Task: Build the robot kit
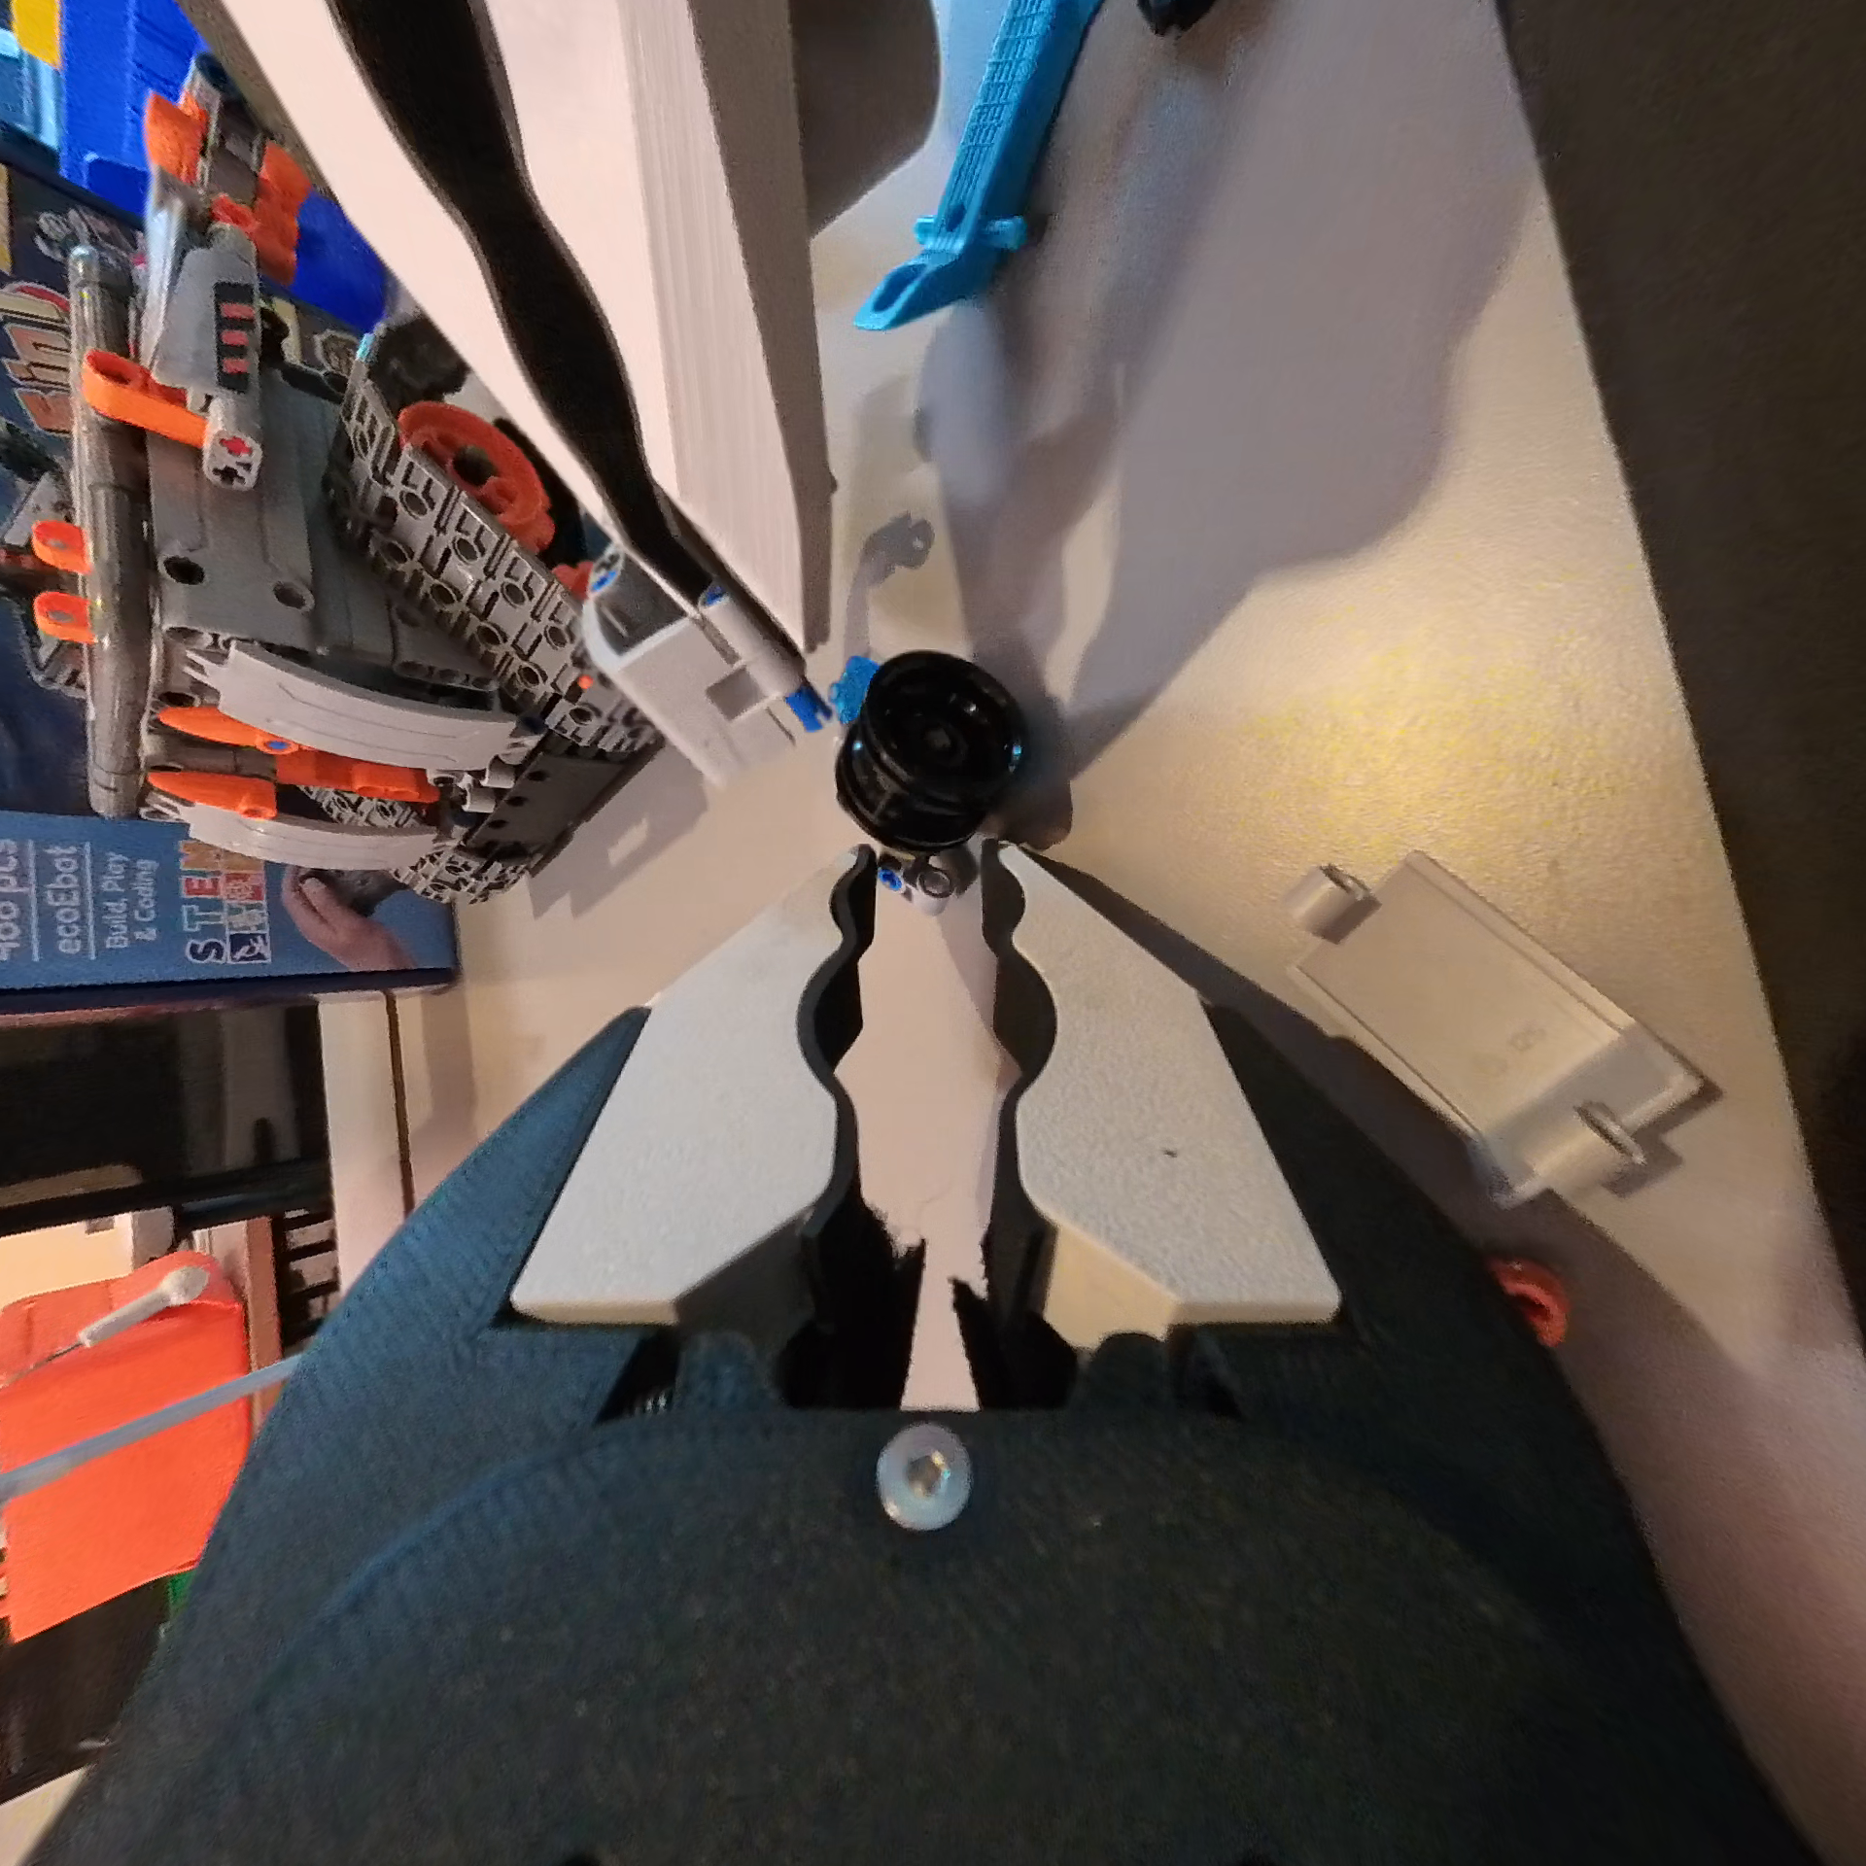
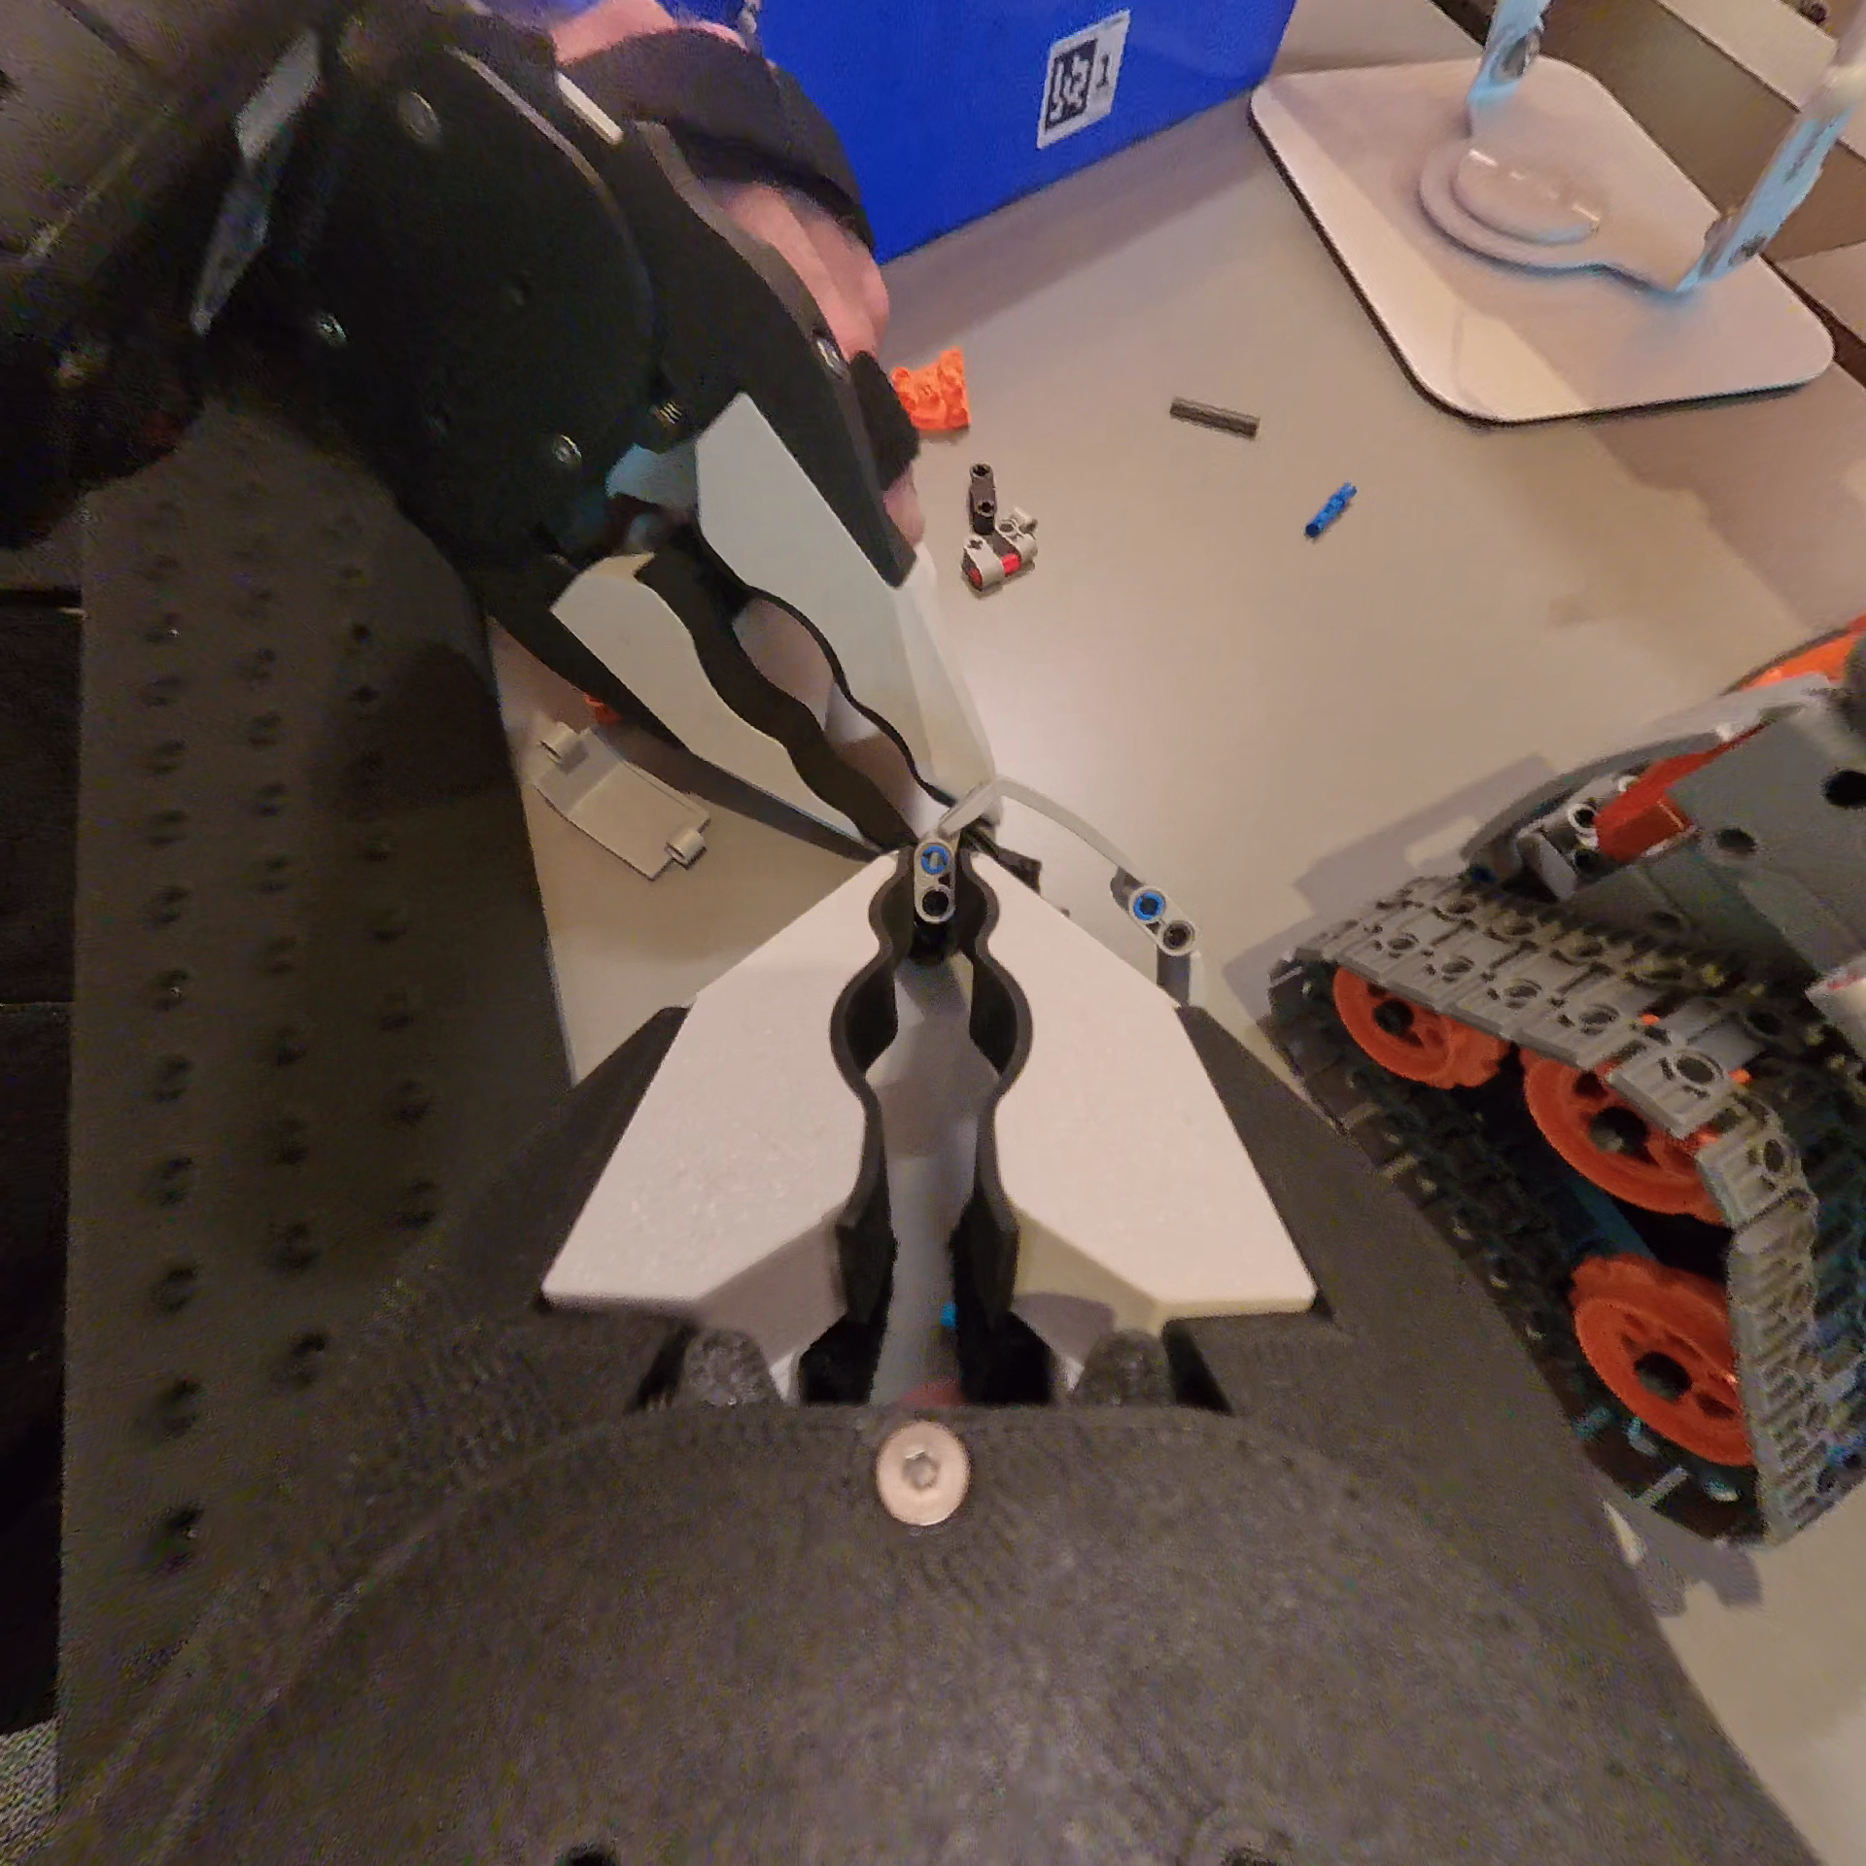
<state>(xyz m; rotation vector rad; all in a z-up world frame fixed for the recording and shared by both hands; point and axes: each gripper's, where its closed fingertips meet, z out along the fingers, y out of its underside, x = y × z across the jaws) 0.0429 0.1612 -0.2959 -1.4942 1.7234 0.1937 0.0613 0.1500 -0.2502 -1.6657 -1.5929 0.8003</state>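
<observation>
Grey piece (image 2: 934, 878): pinched by right gripper (image 2: 934, 889).
Left gripper (image 1: 929, 868): clenched on small part under black wheel (image 1: 929, 747).

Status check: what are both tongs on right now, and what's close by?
Left tongs shut on small grey connector bearing black wheel. Right tongs shut on grey beam. Tracked vehicle and grey panel nearby.
</observation>
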